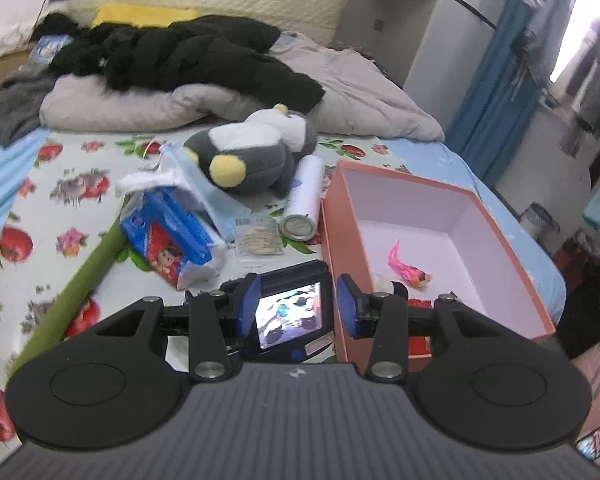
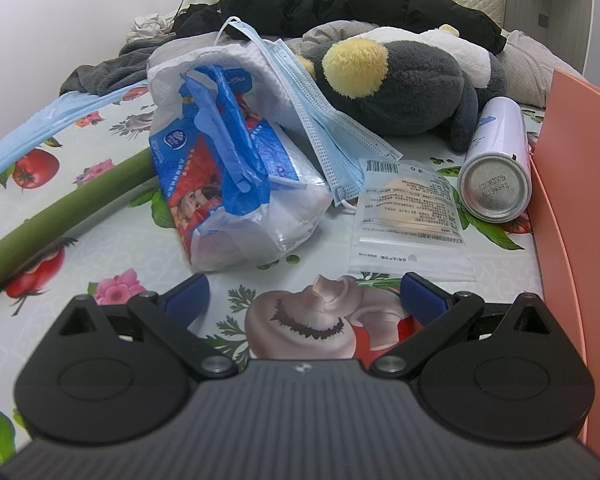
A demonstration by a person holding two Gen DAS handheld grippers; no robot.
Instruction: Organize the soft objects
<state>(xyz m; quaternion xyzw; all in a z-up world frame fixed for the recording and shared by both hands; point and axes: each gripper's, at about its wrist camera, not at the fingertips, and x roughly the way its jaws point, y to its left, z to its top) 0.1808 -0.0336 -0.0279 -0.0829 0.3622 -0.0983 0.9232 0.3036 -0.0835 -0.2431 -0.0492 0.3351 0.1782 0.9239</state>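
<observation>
Both hand-held grippers hover over a printed bedsheet, jaws empty.

Right hand-held gripper (image 2: 304, 298) stands spread wide above bare sheet, nothing between its blue pads. Left hand-held gripper (image 1: 296, 304) is about half open and holds nothing. Just ahead lie a tissue pack (image 2: 236, 184), a blue face mask (image 2: 332, 136), a clear sachet (image 2: 410, 212) and a spray can (image 2: 496, 164) close beside the orange box (image 1: 496, 216). Behind them rests the plush penguin (image 1: 252, 148); a pink toy (image 1: 410, 268) lies inside the box.

One plush penguin (image 2: 404, 80); one spray can (image 2: 496, 160); one box (image 1: 440, 216); perhaps two face masks (image 2: 324, 120).
</observation>
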